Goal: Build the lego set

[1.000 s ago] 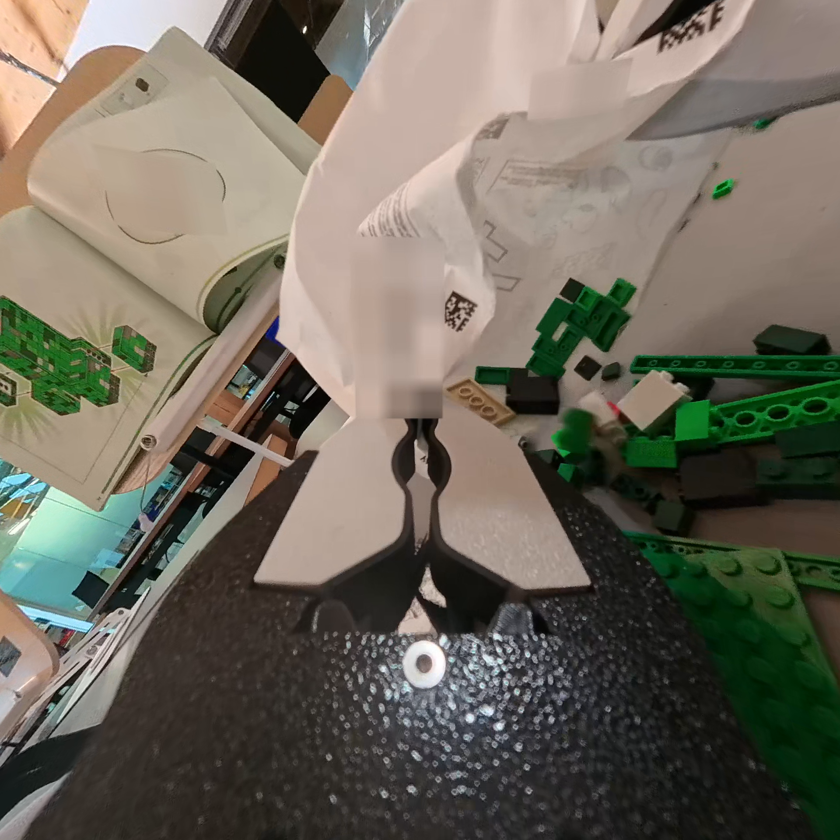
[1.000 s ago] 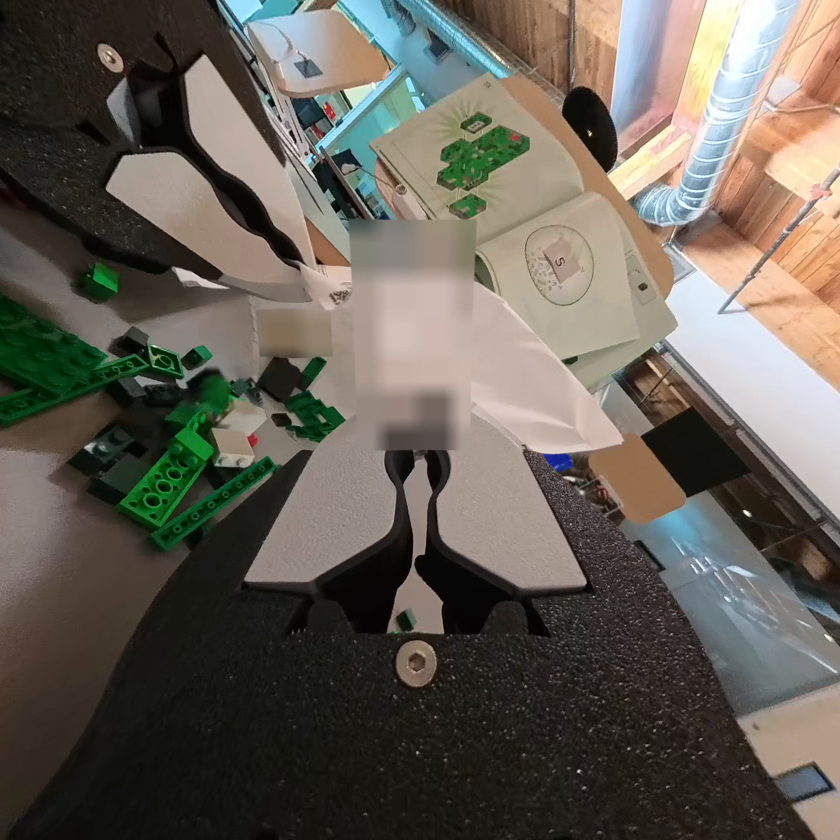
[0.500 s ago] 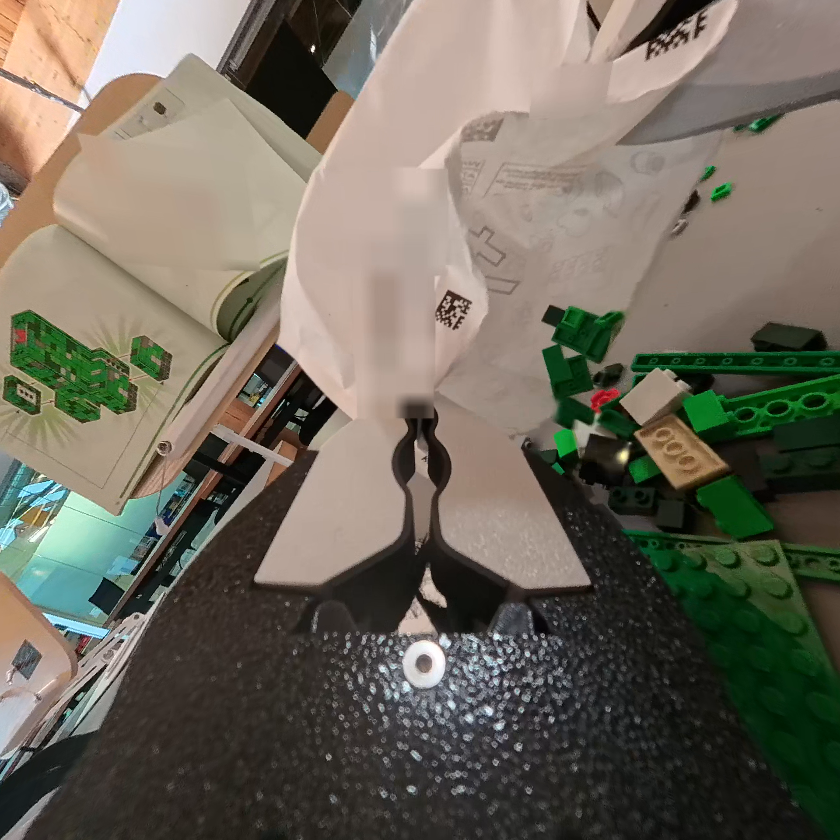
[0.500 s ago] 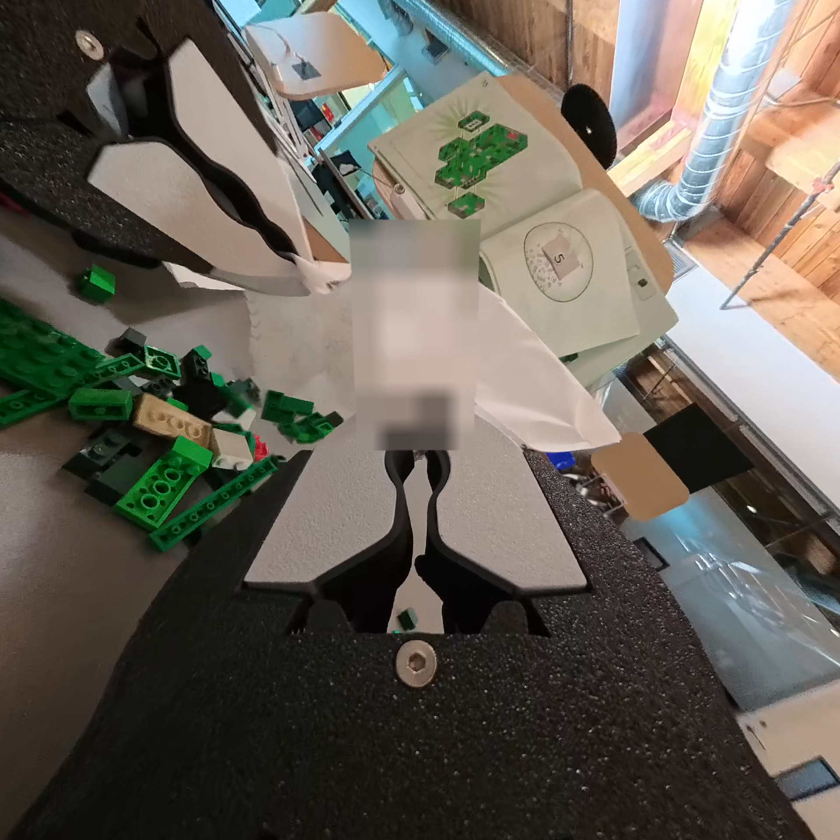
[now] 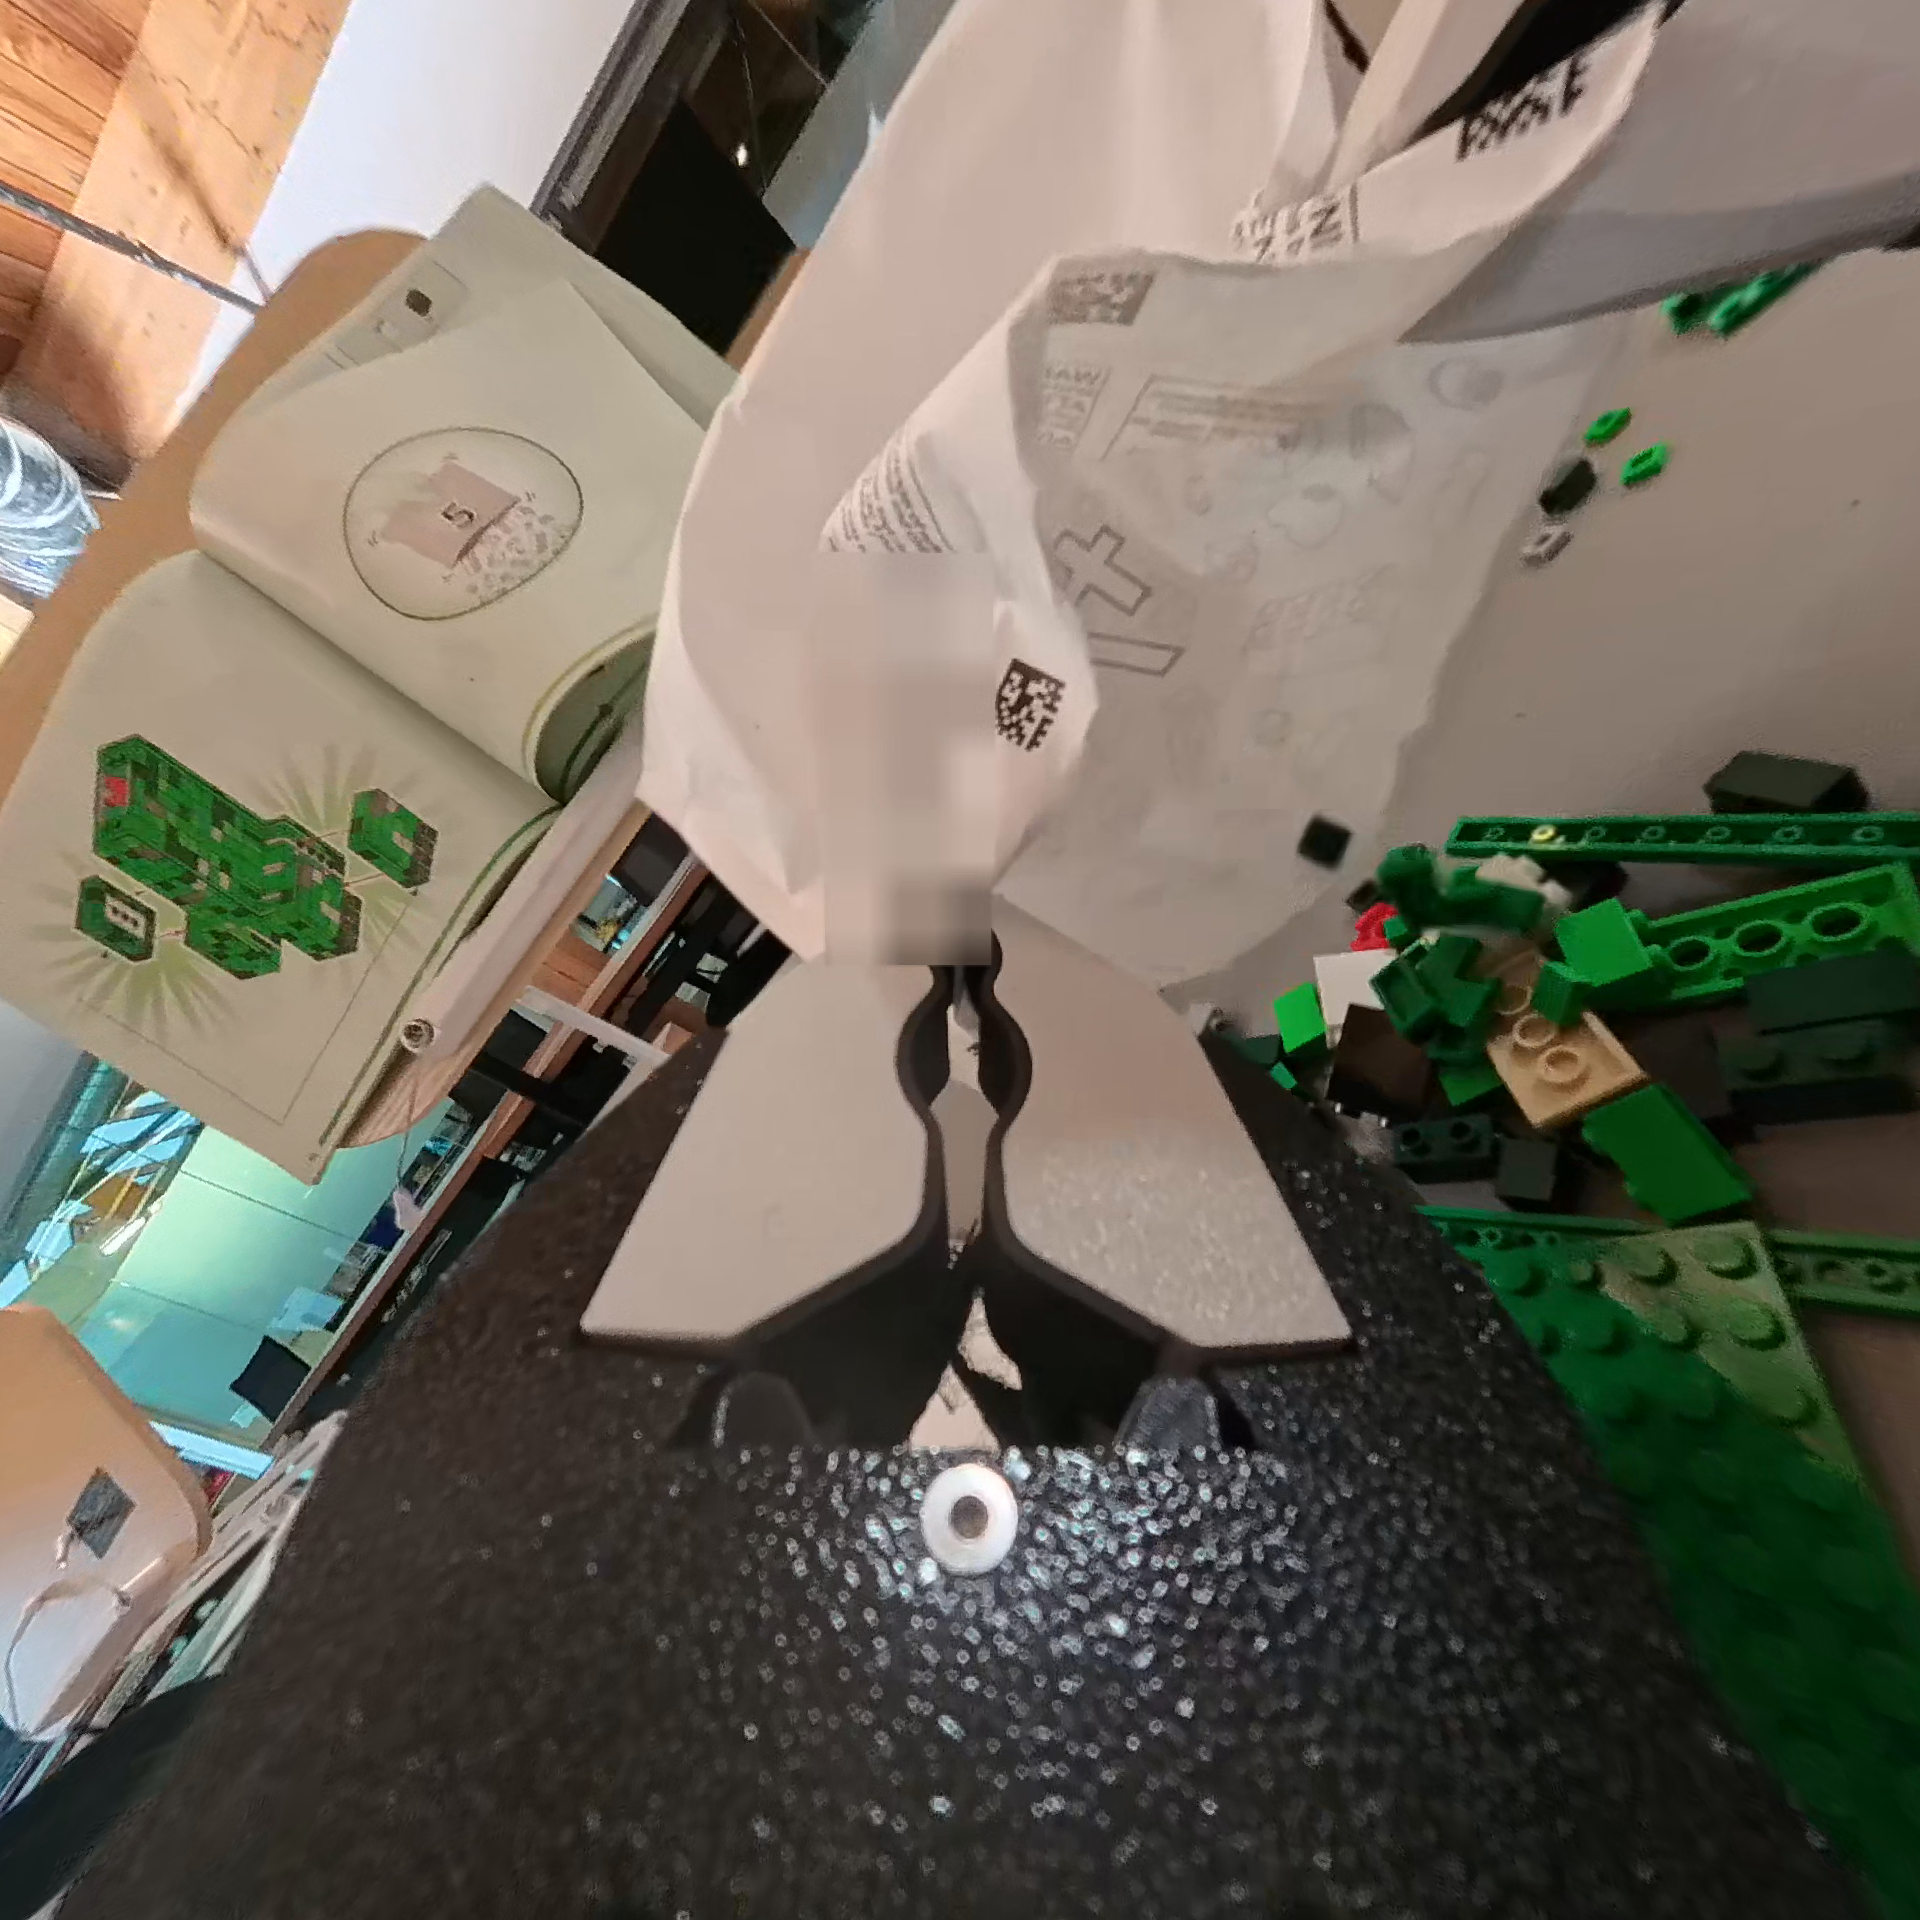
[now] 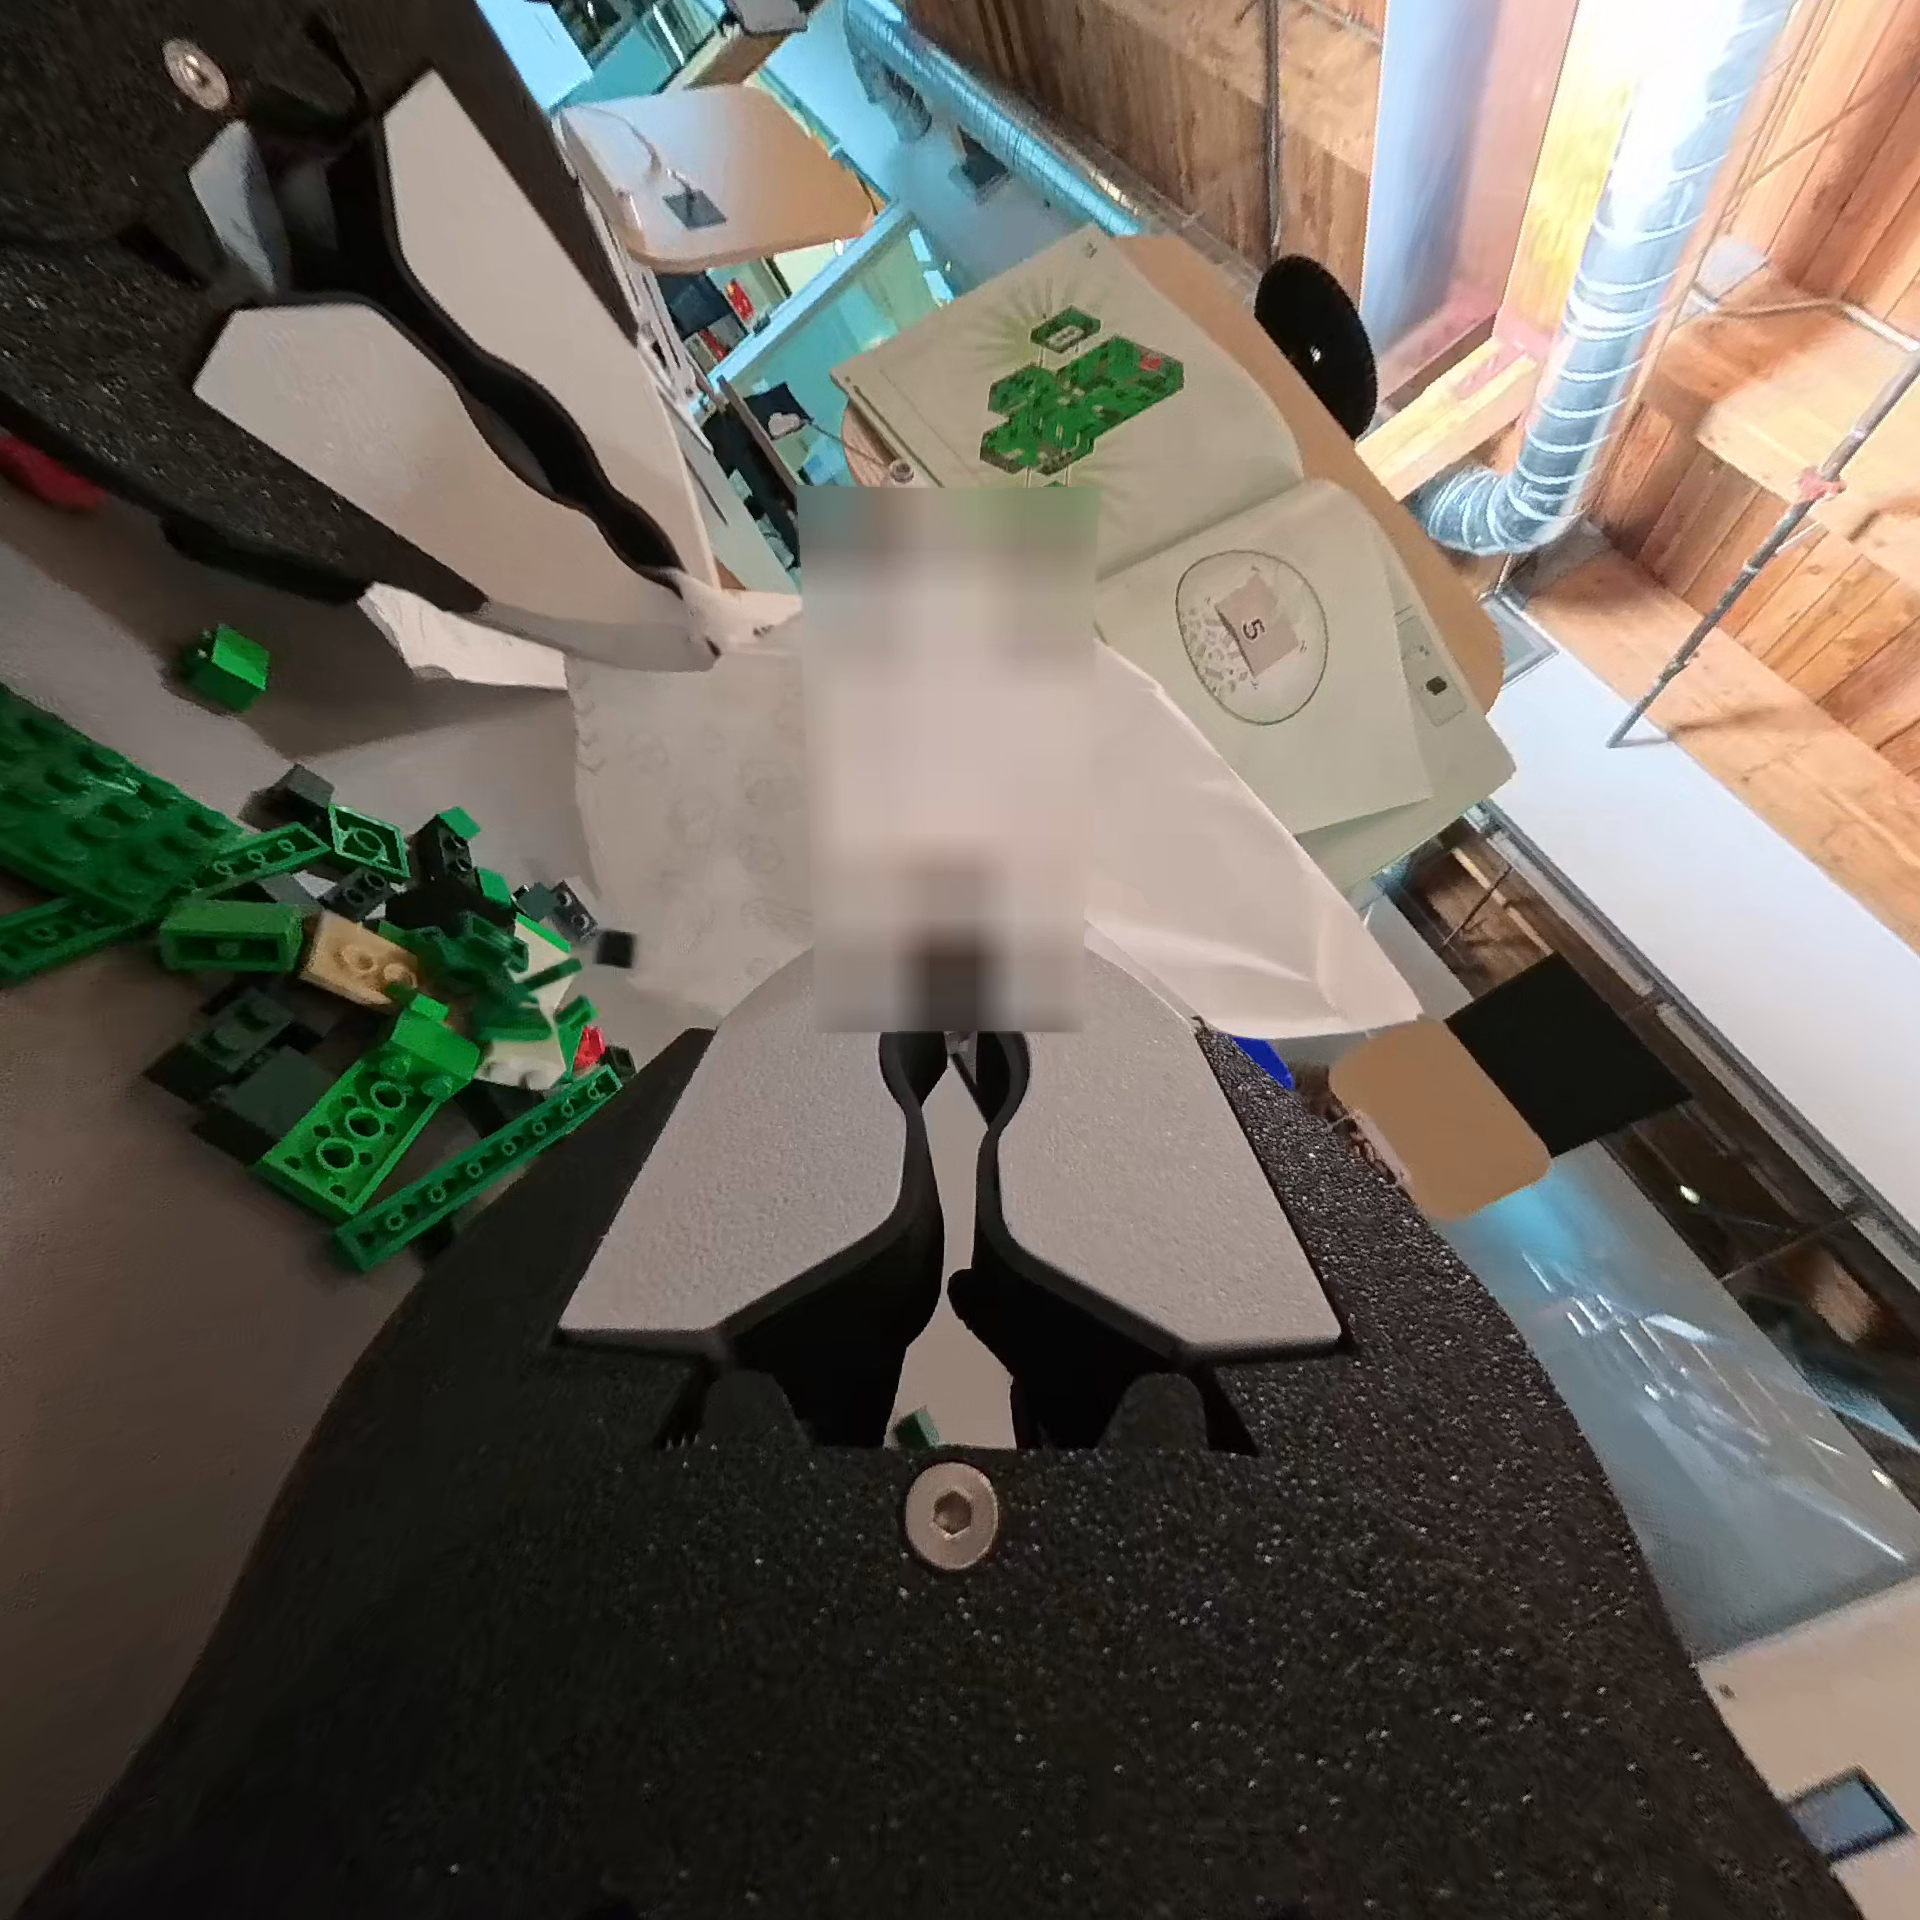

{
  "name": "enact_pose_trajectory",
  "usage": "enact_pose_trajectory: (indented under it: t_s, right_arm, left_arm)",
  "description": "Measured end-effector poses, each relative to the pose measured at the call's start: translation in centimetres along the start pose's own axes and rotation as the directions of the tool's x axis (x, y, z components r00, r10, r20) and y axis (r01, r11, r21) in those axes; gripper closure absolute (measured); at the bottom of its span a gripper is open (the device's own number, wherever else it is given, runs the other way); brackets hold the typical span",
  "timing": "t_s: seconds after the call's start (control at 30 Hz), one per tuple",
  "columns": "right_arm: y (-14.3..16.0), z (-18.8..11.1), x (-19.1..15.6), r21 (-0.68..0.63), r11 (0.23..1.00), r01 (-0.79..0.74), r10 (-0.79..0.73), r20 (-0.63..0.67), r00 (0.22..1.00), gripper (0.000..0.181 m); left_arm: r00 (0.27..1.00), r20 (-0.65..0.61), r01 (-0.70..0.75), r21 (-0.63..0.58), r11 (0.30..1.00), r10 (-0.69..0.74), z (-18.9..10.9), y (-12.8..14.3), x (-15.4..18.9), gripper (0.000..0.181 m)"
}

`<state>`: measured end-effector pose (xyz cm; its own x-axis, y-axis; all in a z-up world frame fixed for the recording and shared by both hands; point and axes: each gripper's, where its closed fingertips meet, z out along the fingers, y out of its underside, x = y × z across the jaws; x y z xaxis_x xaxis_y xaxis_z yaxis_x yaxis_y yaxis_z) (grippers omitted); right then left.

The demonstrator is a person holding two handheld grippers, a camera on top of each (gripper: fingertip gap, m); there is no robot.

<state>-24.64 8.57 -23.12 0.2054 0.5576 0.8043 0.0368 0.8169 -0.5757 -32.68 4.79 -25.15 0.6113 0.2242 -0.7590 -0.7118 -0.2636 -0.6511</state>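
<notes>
A white paper bag (image 5: 862, 582) hangs tipped above the grey table. My left gripper (image 5: 966, 977) is shut on one edge of it. My right gripper (image 6: 961, 1039) is shut on another edge of the bag (image 6: 1226, 894). A pile of green, dark green, white and tan lego pieces (image 5: 1538, 1018) lies under the bag's mouth, and also shows in the right wrist view (image 6: 416, 987). The left gripper (image 6: 691, 644) shows at the upper left of the right wrist view, pinching the bag. A large green studded plate (image 5: 1714, 1434) lies beside the pile.
An open instruction booklet (image 5: 260, 831) stands propped behind the bag, also in the right wrist view (image 6: 1122, 395). A single green brick (image 6: 223, 665) lies apart near the left gripper. A few small pieces (image 5: 1610, 457) lie scattered farther off. Beyond the table edge is an open room. About 10 centimetres separates my left fingertips from my right.
More pieces have dropped from the bag onto the pile, among them a tan plate. Both grippers still hold the bag, which has shifted slightly.
</notes>
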Motion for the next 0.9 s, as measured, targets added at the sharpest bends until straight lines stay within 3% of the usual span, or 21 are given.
enact_pose_trajectory:
  t_s: [0.23,0.4,0.53,0.7,0.9]
  right_arm:
    - [0.9,0.4,1.5,-0.065,0.997,-0.029,0.026,-0.052,0.998,0.181]
    - [2.7,1.3,5.8,-0.228,0.958,-0.176,0.144,-0.151,0.978,0.181]
    - [6.0,1.6,8.8,-0.375,0.856,-0.356,0.302,-0.195,0.933,0.181]
    - [8.9,0.7,11.7,-0.519,0.679,-0.519,0.479,-0.224,0.849,0.181]
    - [9.6,0.2,13.9,-0.627,0.483,-0.611,0.617,-0.252,0.746,0.181]
  left_arm:
    - [1.000,-0.028,0.002,-0.042,0.999,-0.003,1.1,0.6,0.2,0.181]
    - [0.978,-0.134,0.154,-0.065,0.986,-0.161,3.0,-0.5,0.5,0.181]
    - [0.927,-0.214,0.299,-0.071,0.952,-0.307,5.2,-2.9,0.2,0.178]
    - [0.894,-0.250,0.332,-0.186,0.925,-0.371,8.0,-4.7,-0.6,0.178]
    - [0.737,-0.395,0.418,-0.372,0.829,-0.549,10.1,-7.3,-1.3,0.172]
